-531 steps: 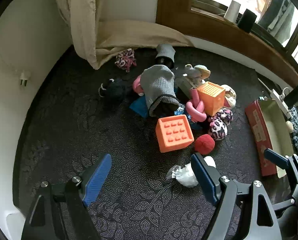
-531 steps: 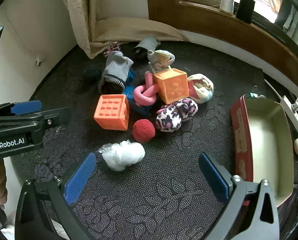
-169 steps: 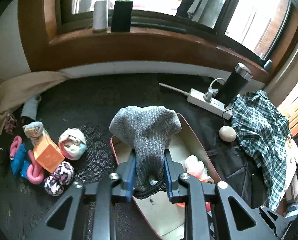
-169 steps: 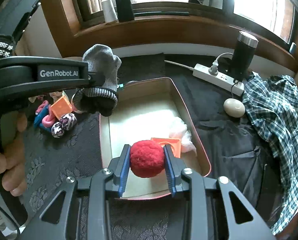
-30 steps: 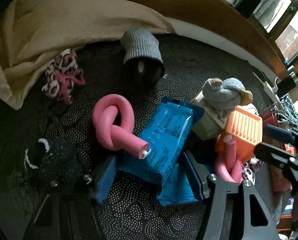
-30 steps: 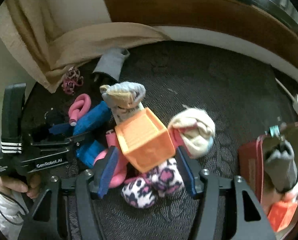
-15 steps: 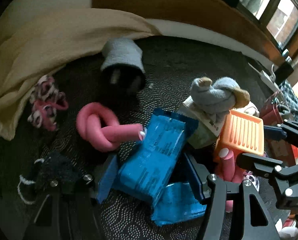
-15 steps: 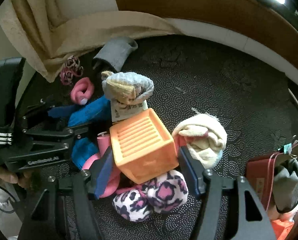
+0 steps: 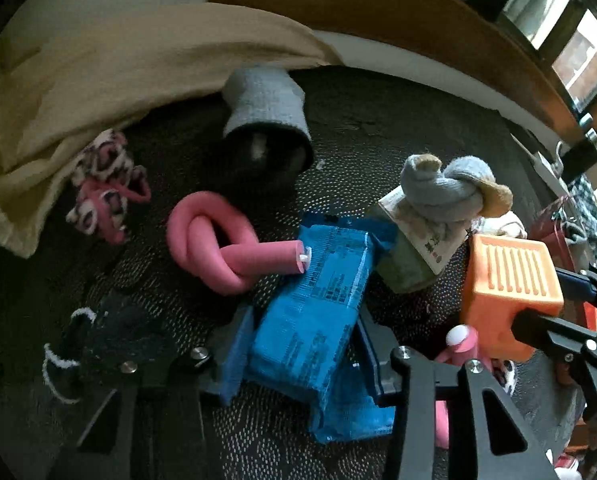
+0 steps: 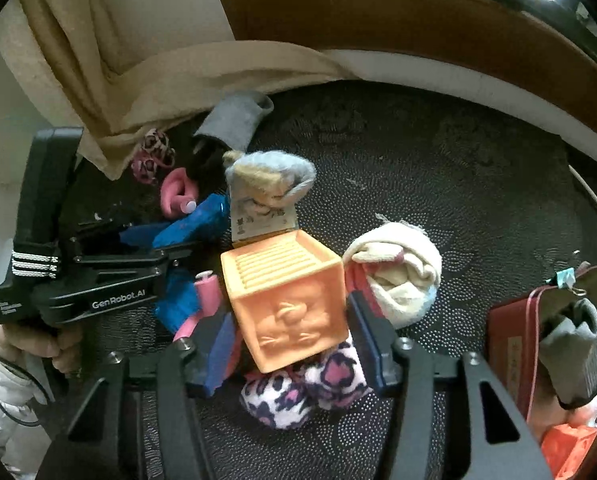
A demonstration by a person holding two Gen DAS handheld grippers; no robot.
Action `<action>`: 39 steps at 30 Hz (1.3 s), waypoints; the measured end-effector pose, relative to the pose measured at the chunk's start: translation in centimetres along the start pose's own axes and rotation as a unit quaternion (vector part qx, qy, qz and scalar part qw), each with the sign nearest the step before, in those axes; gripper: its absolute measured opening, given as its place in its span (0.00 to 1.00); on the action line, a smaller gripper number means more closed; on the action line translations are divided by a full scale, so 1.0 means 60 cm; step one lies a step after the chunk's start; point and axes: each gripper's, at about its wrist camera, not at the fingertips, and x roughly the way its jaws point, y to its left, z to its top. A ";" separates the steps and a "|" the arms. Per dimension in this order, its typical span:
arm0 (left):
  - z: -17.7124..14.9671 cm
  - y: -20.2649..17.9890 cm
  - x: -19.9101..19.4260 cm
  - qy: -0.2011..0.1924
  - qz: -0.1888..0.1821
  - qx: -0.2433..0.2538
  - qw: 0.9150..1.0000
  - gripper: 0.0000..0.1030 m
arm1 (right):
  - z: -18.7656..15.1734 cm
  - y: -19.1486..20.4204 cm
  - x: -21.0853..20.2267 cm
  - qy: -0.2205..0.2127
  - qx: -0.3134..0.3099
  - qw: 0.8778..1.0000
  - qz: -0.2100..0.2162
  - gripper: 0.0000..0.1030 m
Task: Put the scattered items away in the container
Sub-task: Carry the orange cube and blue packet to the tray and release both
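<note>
My left gripper (image 9: 303, 356) is shut on a blue snack packet (image 9: 310, 304), its fingers pressed against both long edges; a second blue packet (image 9: 350, 420) lies under it. My right gripper (image 10: 294, 348) is shut on an orange toy cube (image 10: 286, 300), one finger on each side face. The red container (image 10: 510, 344) sits at the right edge and holds a grey sock (image 10: 574, 344) and another orange cube (image 10: 566, 448). The left gripper (image 10: 98, 280) also shows in the right wrist view, held by a hand (image 10: 38, 344).
On the dark carpet lie a knotted pink foam tube (image 9: 214, 240), a grey sock (image 9: 266, 112), a leopard scrunchie (image 9: 102, 184), a black sock (image 9: 110, 344), a knotted sock on a small box (image 9: 446, 192), a cream sock ball (image 10: 398, 276) and leopard socks (image 10: 298, 388). A beige curtain (image 9: 118, 60) pools behind.
Both grippers have moved in and narrowed: the left fingers now pinch the blue packet, the right fingers now press the orange cube's sides.
</note>
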 end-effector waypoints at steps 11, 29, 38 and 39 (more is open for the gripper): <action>-0.015 -0.017 -0.081 -0.042 0.014 -0.014 0.999 0.47 | -0.023 0.012 -0.048 -0.029 0.005 1.000 0.011 0.55; -0.074 -0.195 -0.172 -0.084 -0.002 0.022 0.996 0.47 | -0.112 -0.100 -0.191 -0.086 0.062 0.994 -0.011 0.55; -0.080 -0.366 -0.170 -0.085 -0.032 0.077 0.993 0.47 | -0.194 -0.219 -0.263 -0.102 0.111 0.987 -0.051 0.55; -0.079 -0.385 -0.168 -0.086 -0.035 0.082 0.992 0.47 | -0.200 -0.228 -0.268 -0.103 0.112 0.987 -0.053 0.55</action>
